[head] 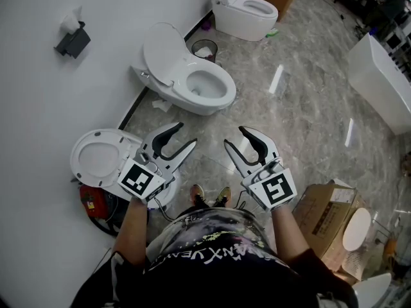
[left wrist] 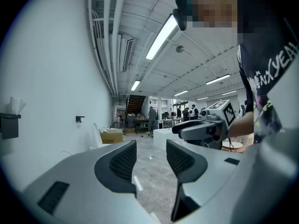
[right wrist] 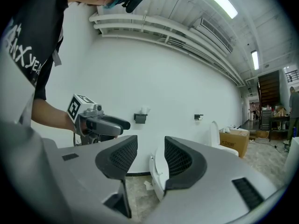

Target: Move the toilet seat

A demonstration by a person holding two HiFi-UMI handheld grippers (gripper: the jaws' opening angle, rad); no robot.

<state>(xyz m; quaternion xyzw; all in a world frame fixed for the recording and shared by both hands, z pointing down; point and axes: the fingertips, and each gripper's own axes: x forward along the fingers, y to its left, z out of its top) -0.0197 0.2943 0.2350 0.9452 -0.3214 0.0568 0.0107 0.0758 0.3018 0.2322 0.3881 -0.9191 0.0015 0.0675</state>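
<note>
Standing over the job, I hold the left gripper [head: 185,135] and right gripper [head: 235,136] level, jaws spread wide and gripping nothing. The toilet seat [head: 78,162] sits at my nine o'clock, apparently raised against the wall [head: 38,88]. It looks untouched, so I judge the whole move is still ahead.

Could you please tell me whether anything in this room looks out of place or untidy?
Yes, small things. A crumpled white paper lies on the floor at the base of the middle toilet, and a loose white oval part, perhaps a lid, rests on the cardboard boxes at the right.
</note>
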